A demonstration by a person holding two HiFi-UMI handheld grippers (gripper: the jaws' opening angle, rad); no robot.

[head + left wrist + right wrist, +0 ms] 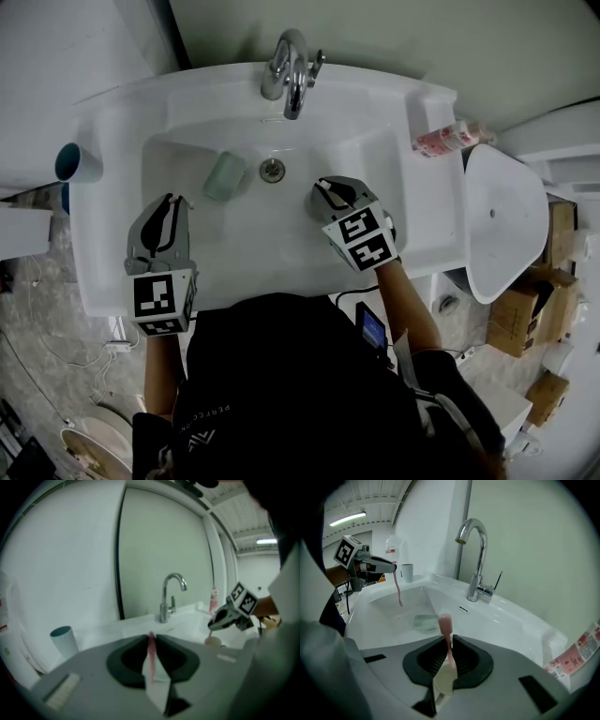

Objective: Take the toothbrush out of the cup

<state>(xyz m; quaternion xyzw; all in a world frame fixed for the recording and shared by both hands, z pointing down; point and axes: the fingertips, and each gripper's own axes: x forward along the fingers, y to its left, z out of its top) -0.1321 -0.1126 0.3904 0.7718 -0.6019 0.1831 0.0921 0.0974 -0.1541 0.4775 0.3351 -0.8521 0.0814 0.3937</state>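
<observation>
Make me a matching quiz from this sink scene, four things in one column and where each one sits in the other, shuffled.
Things:
1. blue cup
2. green cup
3. tap
4. pink tube

Places:
A. lying inside the basin
B. back right corner
C. ledge left of the basin
D. middle of the back rim

Pairs: 1-C, 2-A, 3-D, 4-B

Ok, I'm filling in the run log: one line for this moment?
left gripper: shut on hanging toothbrush, over basin | right gripper: shut on second toothbrush, in cream cup | green cup: lying in basin
</observation>
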